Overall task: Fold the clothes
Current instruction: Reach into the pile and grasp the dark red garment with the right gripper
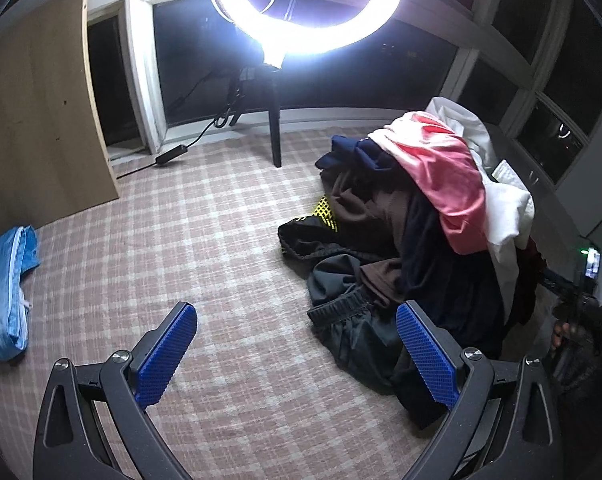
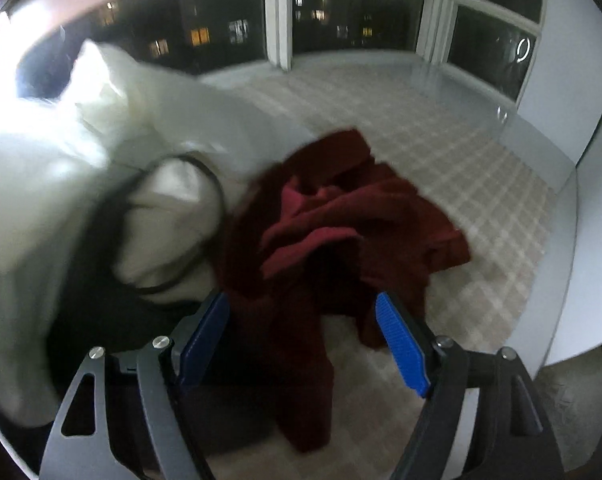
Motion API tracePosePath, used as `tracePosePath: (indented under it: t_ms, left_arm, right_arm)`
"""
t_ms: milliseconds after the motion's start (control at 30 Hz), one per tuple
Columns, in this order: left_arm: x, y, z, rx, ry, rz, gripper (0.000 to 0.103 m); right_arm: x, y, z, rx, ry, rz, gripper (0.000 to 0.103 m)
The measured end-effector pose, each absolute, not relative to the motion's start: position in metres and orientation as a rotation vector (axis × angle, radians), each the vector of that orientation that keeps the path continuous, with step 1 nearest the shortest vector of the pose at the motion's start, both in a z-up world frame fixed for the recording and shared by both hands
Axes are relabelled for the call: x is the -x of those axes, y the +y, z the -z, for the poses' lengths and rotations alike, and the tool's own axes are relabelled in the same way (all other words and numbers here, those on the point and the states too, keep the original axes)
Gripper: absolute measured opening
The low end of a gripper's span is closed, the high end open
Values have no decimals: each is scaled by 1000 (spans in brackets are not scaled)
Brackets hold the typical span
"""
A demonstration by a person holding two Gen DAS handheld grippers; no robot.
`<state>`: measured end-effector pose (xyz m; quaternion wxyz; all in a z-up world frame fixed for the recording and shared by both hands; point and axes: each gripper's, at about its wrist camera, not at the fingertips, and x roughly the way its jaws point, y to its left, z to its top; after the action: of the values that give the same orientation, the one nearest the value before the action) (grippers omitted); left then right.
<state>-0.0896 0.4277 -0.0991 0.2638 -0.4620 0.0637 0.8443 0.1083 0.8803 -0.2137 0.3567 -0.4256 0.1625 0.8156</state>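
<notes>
Left tongs [image 1: 297, 354] are spread wide over the checkered surface [image 1: 205, 232], gripping nothing, with the clothes pile [image 1: 413, 216] heaped off to their right. Right tongs [image 2: 307, 344] also gape apart, the crumpled dark red garment [image 2: 341, 216] lying between them, a white one [image 2: 113, 128] beside it.

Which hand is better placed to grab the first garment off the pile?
Right. The right gripper is open with the maroon garment between its fingers; the left gripper is open mostly over bare checkered cover.
</notes>
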Motion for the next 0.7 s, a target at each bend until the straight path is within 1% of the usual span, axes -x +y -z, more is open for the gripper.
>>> tracePosePath:
  t_ms: [133,167,200,233,300,333,400,533,700]
  left_arm:
    - [91,422,98,1257,164,-2296,100]
    - [92,421,96,1254,165,-2302,100]
    - [92,419,95,1252,165,-2307,100]
    - [92,417,94,1252,161,-2310,100]
    - [92,412,93,1249,151,-2314,100]
    - [91,410,92,1247,147,-2317,100]
    - [90,404,92,1247,144,-2320,100]
    - [88,386,86,1230,136,-2333,100]
    - [88,350,72,1180,111,-2363,100]
  right_arm:
    - [-92,900,243,1178,459,-2086,75]
    - [-93,905,246,1179,508,-2106,64]
    - [-95,910,247,1174,559,-2124,38]
    - [-98,915,249,1167,627,-2138,27]
    - [-108,922,245,1128,720,-2147,17]
    - [-111,922,240,1113,712,-2151,13]
    - [-118,920,228,1083,671,-2159,10]
    - [-138,907,174,930,599,-2209,8]
    - [-157,878,88,730,540,-2314,7]
